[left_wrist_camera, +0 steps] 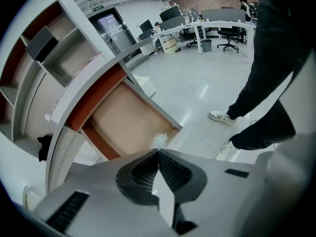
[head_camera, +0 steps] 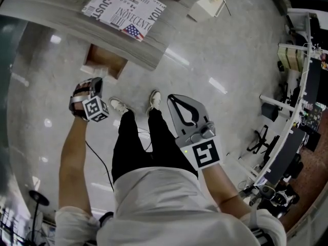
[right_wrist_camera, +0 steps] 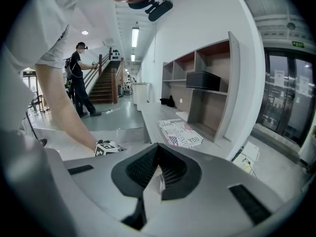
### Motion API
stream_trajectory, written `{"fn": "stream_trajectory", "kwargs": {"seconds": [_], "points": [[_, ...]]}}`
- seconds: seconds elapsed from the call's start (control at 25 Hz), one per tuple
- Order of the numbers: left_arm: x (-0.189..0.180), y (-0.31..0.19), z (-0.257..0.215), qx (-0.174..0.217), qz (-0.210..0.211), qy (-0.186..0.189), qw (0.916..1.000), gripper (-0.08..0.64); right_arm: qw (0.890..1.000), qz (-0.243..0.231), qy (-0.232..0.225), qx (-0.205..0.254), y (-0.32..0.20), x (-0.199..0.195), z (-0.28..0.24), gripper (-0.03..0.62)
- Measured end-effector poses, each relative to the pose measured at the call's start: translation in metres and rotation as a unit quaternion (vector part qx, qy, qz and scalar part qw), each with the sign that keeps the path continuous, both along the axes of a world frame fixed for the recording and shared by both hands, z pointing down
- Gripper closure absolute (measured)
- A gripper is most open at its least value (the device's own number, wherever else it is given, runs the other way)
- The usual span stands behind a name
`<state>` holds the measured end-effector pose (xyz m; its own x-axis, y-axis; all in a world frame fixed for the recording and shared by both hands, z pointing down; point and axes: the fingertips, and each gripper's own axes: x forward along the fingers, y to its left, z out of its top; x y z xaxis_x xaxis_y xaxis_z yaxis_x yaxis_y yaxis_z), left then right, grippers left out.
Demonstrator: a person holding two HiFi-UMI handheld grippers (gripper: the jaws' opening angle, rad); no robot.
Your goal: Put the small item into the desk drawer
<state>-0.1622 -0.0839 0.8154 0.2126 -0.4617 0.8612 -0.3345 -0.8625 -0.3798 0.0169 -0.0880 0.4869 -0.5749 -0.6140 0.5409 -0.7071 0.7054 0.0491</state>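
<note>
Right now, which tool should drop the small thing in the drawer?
Left. The left tool is shut on the small whitish item and points down at the open drawer. The right tool is shut, empty, facing the desk top.

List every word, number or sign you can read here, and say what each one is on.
"JUST": on the printed sheet with flags, lying on the desk.
"INNOCENT": the large line on the same sheet; some letters are unclear.
"YOU": same sheet, seen from the right gripper view.
The sheet's smaller print is too small to read.
The green sign above the door is too blurred to read.
</note>
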Motion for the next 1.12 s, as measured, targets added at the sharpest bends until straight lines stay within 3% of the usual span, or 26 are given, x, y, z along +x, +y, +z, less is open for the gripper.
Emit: {"fn": "stream_trajectory", "kwargs": {"seconds": [0.28, 0.68, 0.92, 1.12], "points": [[-0.001, -0.001, 0.016, -0.034, -0.004, 0.028, 0.999, 0.541, 1.0, 0.01, 0.005, -0.004, 0.001, 0.004, 0.009, 0.569], [-0.001, -0.008, 0.024, -0.051, 0.01, 0.029, 0.9983, 0.54, 1.0, 0.009, 0.009, -0.012, 0.006, 0.005, 0.019, 0.569], [0.004, -0.017, 0.021, -0.059, -0.013, 0.055, 0.9967, 0.54, 1.0, 0.008, 0.013, -0.017, 0.007, 0.004, 0.022, 0.569], [0.004, -0.018, 0.027, -0.067, -0.009, 0.047, 0.9966, 0.54, 1.0, 0.013, 0.011, -0.015, 0.008, 0.004, 0.021, 0.569]]}}
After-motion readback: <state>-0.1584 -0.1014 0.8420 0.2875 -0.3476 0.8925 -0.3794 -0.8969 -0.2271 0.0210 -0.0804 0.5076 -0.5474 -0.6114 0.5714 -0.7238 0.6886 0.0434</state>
